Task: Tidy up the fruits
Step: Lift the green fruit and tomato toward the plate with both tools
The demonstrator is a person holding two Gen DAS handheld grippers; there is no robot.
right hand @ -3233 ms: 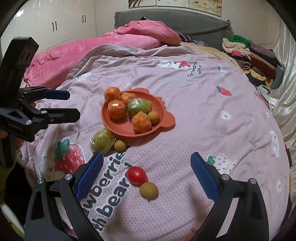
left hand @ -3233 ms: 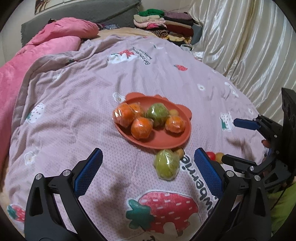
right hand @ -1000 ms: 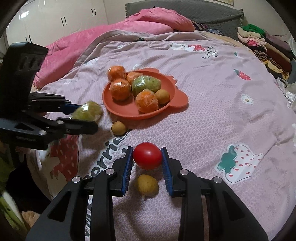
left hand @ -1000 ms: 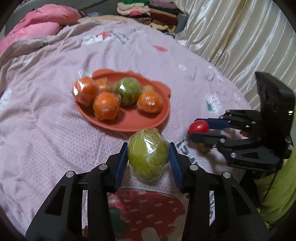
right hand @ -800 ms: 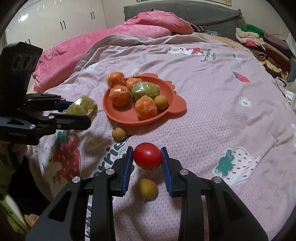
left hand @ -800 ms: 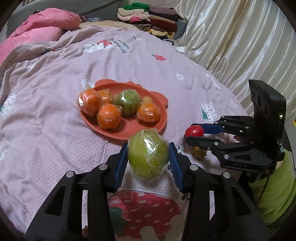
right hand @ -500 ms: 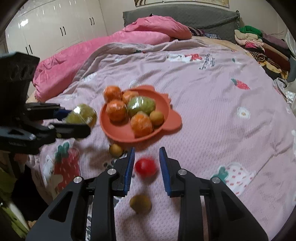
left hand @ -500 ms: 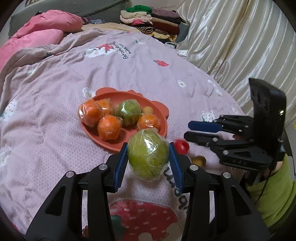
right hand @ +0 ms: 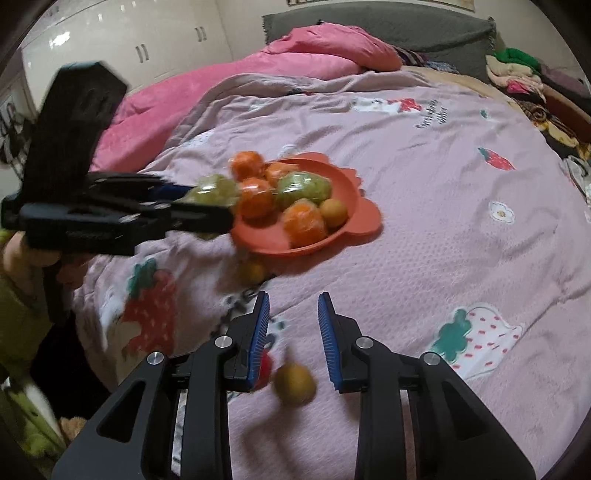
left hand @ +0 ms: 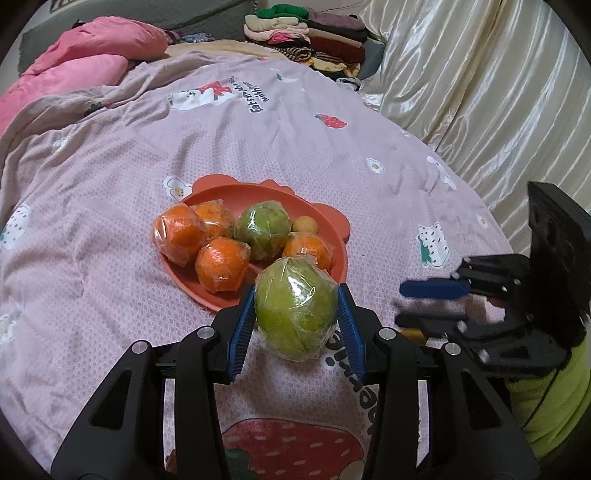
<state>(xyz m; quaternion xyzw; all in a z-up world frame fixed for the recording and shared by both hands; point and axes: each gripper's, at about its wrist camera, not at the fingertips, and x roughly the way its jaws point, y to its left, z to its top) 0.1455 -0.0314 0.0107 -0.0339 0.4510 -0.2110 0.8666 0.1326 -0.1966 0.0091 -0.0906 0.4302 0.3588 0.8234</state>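
My left gripper [left hand: 295, 317] is shut on a plastic-wrapped green fruit [left hand: 295, 306] and holds it above the near rim of the orange plate [left hand: 221, 195]. The plate holds several wrapped oranges [left hand: 219, 269], a wrapped green fruit [left hand: 263, 230] and a small yellow fruit [left hand: 304, 224]. My right gripper [right hand: 293, 325] is open and empty above the bedspread. A red tomato [right hand: 264, 367] lies partly hidden behind its left finger, beside a small yellow fruit [right hand: 295, 384]. Another small yellow fruit [right hand: 251, 271] lies near the plate [right hand: 354, 225].
The fruits lie on a pink bedspread [left hand: 110, 206] with strawberry prints. A pink duvet [right hand: 221, 85] and pillow are at the far side. Folded clothes [left hand: 310, 26] are stacked at the back. A shiny cream curtain [left hand: 480, 74] hangs along the right.
My right gripper opened and let go of the red tomato, which fell onto the bedspread, then it lifted. My left gripper carried the green fruit up and toward the plate.
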